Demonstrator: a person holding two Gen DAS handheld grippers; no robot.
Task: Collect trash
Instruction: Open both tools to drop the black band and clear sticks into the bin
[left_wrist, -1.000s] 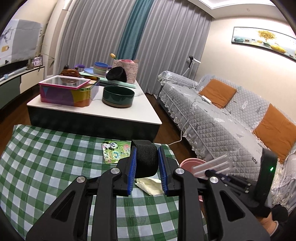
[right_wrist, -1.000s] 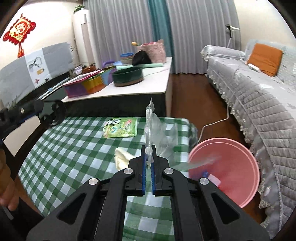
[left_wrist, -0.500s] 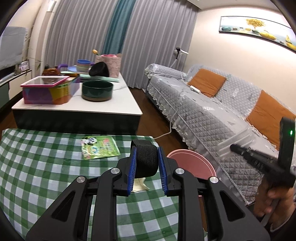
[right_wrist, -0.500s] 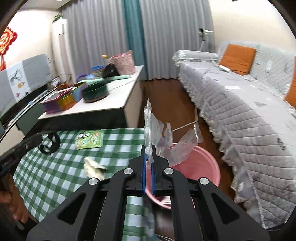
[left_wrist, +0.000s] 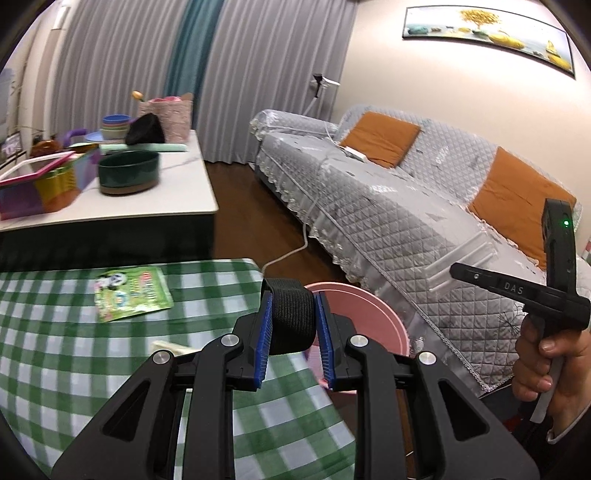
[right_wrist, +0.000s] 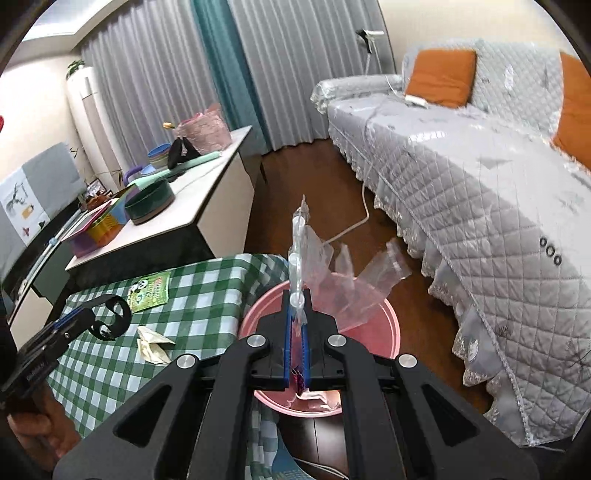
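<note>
A living room with grey floor-length curtains (left_wrist: 110, 66) split by a teal panel (left_wrist: 184, 48). A long sofa under a quilted grey cover (left_wrist: 388, 206) carries orange cushions (left_wrist: 380, 138) along a cream wall hung with a framed landscape painting (left_wrist: 487, 31). A white-topped coffee table (left_wrist: 177, 184) stands on dark wooden flooring (right_wrist: 314, 184); a white tower air conditioner (right_wrist: 92, 122) fills the corner.

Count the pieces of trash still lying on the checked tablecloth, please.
2. A green panda wrapper lies near the cloth's far edge, and a crumpled cream paper sits nearer, toward the pink bin. The gripper bodies hide the cloth's near part, so more may lie there.
</note>
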